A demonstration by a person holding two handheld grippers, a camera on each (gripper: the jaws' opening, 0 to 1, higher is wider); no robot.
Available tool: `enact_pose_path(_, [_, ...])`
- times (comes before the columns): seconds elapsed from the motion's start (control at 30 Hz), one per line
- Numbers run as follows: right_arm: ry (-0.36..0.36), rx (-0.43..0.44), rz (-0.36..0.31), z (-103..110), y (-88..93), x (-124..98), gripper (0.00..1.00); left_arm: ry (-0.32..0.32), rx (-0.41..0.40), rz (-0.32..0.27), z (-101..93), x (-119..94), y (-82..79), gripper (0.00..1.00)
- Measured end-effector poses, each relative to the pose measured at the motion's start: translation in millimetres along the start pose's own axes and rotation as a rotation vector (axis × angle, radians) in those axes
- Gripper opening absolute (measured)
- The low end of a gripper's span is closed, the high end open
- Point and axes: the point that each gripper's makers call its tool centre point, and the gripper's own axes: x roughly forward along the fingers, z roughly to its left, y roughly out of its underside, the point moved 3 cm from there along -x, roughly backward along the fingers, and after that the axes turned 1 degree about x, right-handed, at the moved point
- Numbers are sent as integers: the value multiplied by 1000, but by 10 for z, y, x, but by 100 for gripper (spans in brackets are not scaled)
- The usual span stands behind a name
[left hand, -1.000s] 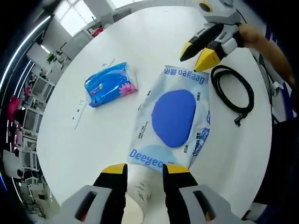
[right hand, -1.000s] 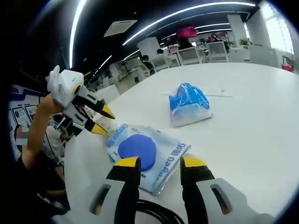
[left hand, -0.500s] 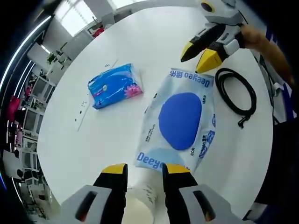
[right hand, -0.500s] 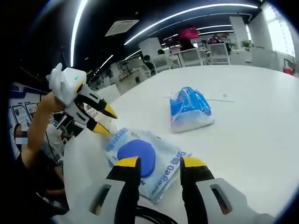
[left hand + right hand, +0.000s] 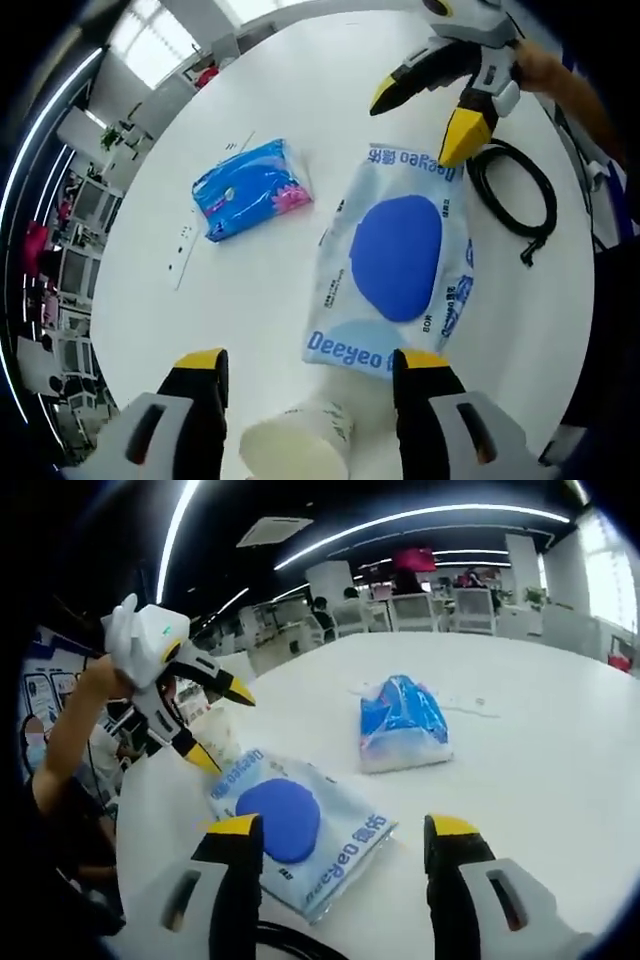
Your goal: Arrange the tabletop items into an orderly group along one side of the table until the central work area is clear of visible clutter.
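While both claws gape, wipes pack [image 5: 395, 265] lies lengthwise toward left claw [image 5: 310, 362].

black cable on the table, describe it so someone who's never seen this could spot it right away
On the round white table, find the big flat wipes pack with the blue oval. The black cable lies coiled in a loop beside that pack, near the table's edge. It is the only dark, thin thing there; the tissue pack and paper cup are light-coloured.

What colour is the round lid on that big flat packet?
Solid blue, on a pale wipes packet with blue lettering; clearest in the left gripper view.
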Motion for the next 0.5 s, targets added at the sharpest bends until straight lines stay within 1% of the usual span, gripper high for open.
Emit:
enact_pose_path(0.03, [4,-4,8,0,16,14,78,-7,5,0,-6,0,1,75])
enact_pose_path(0.07, [8,-9,12,2,24,21,84,-11,5,0,-3,1,-1,78])
enact_pose_path(0.1, [21,-27,20,-1,36,23,88,-19,3,-3,8,3,-6,81])
enact_pose_path(0.17, [42,-55,24,-13,41,21,93,-32,5,-5,25,7,-10,88])
enact_pose_path(0.2, [51,-65,30,38,79,1,94,-53,2,-6,52,5,-12,93])
enact_pose_path(0.23, [55,-67,28,52,84,-7,95,-89,-9,-8,101,1,-14,100])
enact_pose_path(0.27, [56,-68,26,58,88,-16,96,-112,-15,-2,134,-12,-4,100])
enact_pose_path(0.37, [53,-67,21,48,66,-18,97,-98,-33,-10,148,2,3,100])
enact_pose_path(0.43, [53,-68,22,43,61,-18,96,-87,-29,-11,133,16,10,100])
enact_pose_path(0.5, [54,-63,15,26,49,-11,96,-92,-28,-3,140,26,23,100])
